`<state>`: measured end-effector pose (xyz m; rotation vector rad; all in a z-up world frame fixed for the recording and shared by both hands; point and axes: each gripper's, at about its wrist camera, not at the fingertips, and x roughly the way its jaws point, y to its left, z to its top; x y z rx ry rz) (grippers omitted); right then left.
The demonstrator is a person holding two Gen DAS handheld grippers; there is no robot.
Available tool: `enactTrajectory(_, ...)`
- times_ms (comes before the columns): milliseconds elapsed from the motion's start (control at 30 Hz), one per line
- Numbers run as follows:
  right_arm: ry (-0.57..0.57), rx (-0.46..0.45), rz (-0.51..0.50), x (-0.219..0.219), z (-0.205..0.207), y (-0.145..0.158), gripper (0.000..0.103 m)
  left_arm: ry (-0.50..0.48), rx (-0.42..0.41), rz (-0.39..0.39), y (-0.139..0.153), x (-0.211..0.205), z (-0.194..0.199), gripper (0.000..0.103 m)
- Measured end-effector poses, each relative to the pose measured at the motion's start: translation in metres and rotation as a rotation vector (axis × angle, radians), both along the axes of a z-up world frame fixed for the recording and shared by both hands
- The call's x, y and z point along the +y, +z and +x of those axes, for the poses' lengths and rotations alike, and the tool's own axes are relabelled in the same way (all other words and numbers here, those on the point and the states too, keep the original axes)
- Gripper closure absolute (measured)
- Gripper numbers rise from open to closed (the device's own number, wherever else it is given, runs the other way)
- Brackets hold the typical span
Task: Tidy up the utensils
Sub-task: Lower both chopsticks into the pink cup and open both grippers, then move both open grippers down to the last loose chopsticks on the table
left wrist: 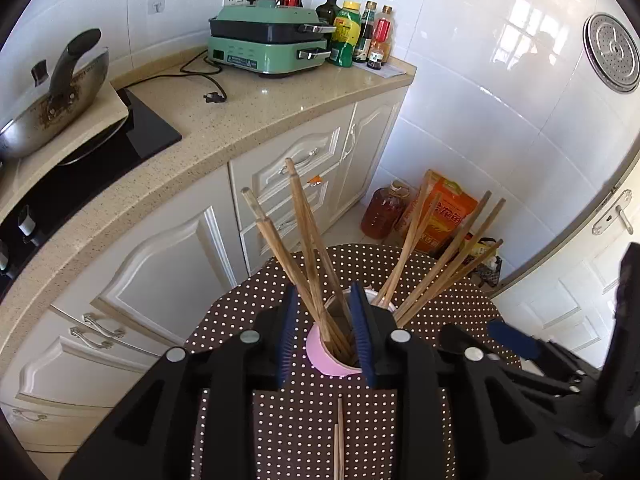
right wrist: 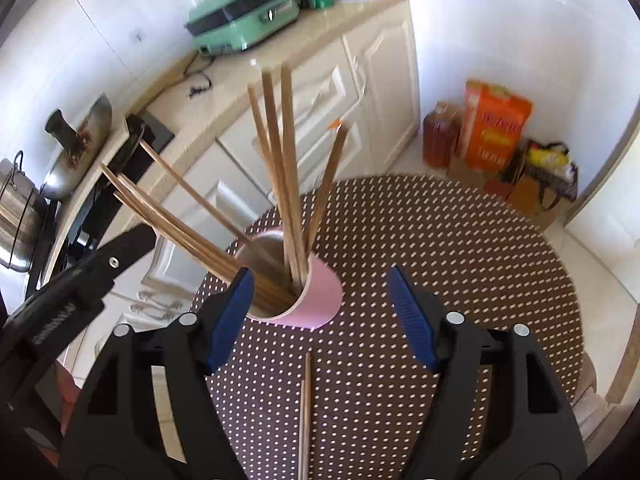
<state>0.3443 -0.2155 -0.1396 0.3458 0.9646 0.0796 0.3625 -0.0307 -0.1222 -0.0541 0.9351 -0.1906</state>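
A pink cup [left wrist: 320, 354] [right wrist: 320, 296] stands on a brown polka-dot table [right wrist: 440, 248] and holds several wooden chopsticks [left wrist: 304, 240] [right wrist: 280, 168] that fan out. My left gripper [left wrist: 326, 334] sits just above the cup, its blue pads either side of a few chopsticks with a gap, not clamped. My right gripper [right wrist: 322, 316] is open and empty beside the cup, to its right. A pair of chopsticks [right wrist: 306, 412] [left wrist: 339, 440] lies flat on the table in front of the cup. The right gripper's body [left wrist: 560, 360] shows in the left wrist view.
A beige counter [left wrist: 248, 112] with a green electric grill [left wrist: 268, 40], bottles [left wrist: 356, 32], a wok [left wrist: 52, 96] and a black hob [left wrist: 120, 136] runs behind the table. An oil jug [right wrist: 440, 136] and an orange bag [right wrist: 496, 128] stand on the floor.
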Motion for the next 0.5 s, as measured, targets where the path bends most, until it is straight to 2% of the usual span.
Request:
enactTrajectory(200,-0.006,-0.033,-0.006,-0.008,-0.019,0.017,0.033,0.002,-0.025,0.019,0.015,-0.002,-0.019,0.071)
enactTrajectory(367,-0.012,-0.068,0.001,-0.014,-0.039,0.034,0.028,0.008,-0.067,0.026,0.034,-0.001,-0.038,0.066)
enactTrajectory(433,-0.003,-0.093,0.01,-0.015,-0.047,0.044,0.023,0.017,-0.088,0.032,0.042,0.001,-0.049,0.064)
enactTrajectory(500,0.011,-0.117,0.002,-0.014,-0.054,0.051,0.021,0.022,-0.104,0.032,0.05,0.003,-0.058,0.059)
